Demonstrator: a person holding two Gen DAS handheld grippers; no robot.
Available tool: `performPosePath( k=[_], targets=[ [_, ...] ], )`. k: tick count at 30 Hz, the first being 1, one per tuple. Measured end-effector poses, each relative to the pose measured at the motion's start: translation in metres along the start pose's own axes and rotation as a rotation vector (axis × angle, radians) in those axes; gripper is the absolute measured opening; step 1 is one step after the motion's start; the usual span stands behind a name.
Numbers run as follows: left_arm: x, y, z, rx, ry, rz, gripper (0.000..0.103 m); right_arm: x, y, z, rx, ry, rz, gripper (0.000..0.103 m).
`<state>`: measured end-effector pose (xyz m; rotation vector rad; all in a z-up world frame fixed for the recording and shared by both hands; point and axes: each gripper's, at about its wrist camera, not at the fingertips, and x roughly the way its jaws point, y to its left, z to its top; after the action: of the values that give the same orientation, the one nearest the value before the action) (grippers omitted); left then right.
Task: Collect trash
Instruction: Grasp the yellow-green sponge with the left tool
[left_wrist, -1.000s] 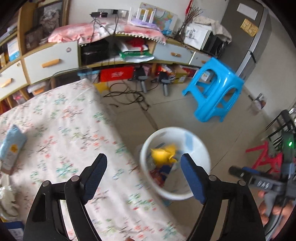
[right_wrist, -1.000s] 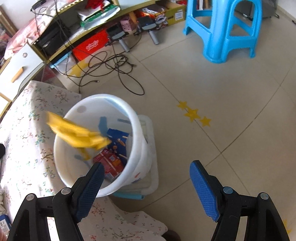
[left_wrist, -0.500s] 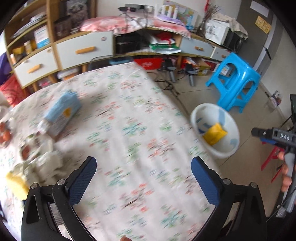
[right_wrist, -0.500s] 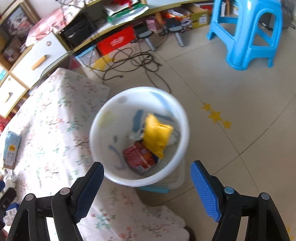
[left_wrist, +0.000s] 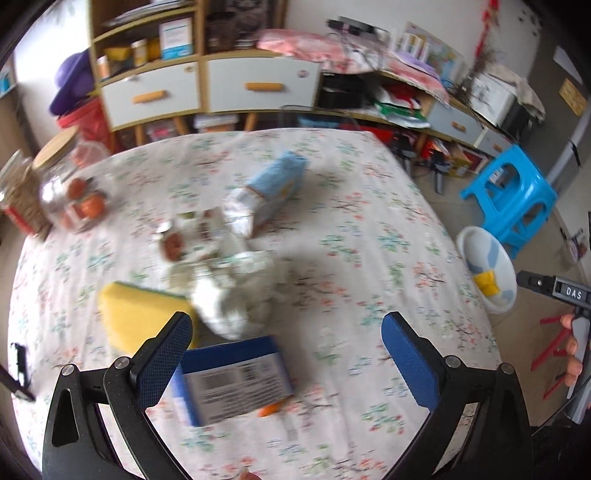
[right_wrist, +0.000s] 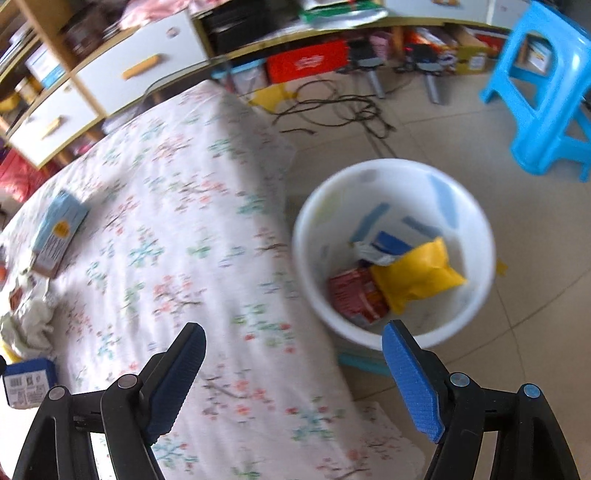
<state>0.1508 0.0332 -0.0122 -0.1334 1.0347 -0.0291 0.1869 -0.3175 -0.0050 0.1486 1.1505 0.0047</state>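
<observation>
Blue box (left_wrist: 236, 380) lies flat, long axis crosswise between gripper (left_wrist: 284, 354) fingers.

This is a lived-in room of a home. A table (left_wrist: 369, 206) under a floral cloth fills the middle of the left wrist view. Behind it, at twelve o'clock, stands a wooden shelf unit (left_wrist: 207, 81) with white drawers, orange handles and cubbies stuffed with boxes and jars. A purple hat (left_wrist: 70, 88) sits at ten o'clock. The beige tiled floor (right_wrist: 461, 122) carries a blue plastic stool (right_wrist: 546, 99) at two o'clock, loose black cables (right_wrist: 332, 107) at twelve, and a white waste bucket (right_wrist: 395, 254) beside the table. A lidded glass jar (left_wrist: 74, 192) holds round orange things.
</observation>
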Motion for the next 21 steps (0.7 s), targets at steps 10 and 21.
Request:
performPosePath(
  k=[10, 21],
  targets=[
    [0.004, 0.091, -0.001, -0.193, 0.079, 0.050, 0.103, 0.017, 0.054, -0.001, -0.080, 0.028, 0.023, 0.082],
    [0.041, 0.144, -0.006, -0.473, 0.152, -0.076, 0.101, 0.028, 0.080, -0.002, -0.098, 0.046, 0.024, 0.082]
  ],
)
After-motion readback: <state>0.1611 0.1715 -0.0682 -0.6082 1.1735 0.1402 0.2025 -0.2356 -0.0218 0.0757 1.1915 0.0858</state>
